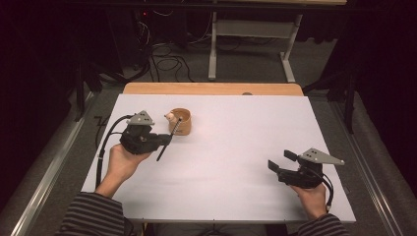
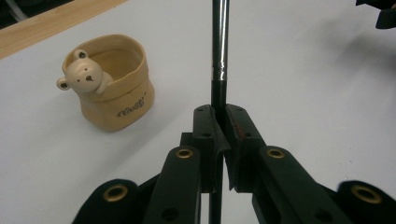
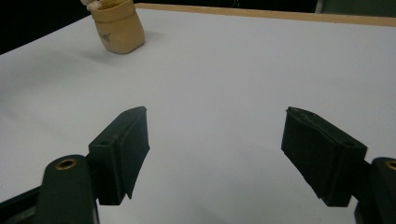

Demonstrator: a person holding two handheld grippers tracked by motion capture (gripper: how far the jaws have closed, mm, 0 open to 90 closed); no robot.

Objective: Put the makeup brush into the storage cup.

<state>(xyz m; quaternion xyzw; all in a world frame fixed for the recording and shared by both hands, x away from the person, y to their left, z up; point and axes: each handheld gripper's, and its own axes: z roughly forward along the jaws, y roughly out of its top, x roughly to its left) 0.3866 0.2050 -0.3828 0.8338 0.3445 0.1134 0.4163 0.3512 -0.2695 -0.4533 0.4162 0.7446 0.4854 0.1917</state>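
One tan ceramic cup with a small bear figure on its rim (image 1: 181, 121). One slim black brush handle with a silver metal band (image 2: 219, 51). Two black two-jaw grippers: left (image 1: 164, 139), right (image 1: 279, 161). One white tabletop (image 1: 236, 147).

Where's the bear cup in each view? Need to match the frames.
High view: the bear cup stands upper left of centre on the white table, just beyond the left gripper, which is shut on a dark brush handle.
Left gripper view: upper left.
Right gripper view: top left, partly cut off.
Shared landmark: the table's wooden far edge.
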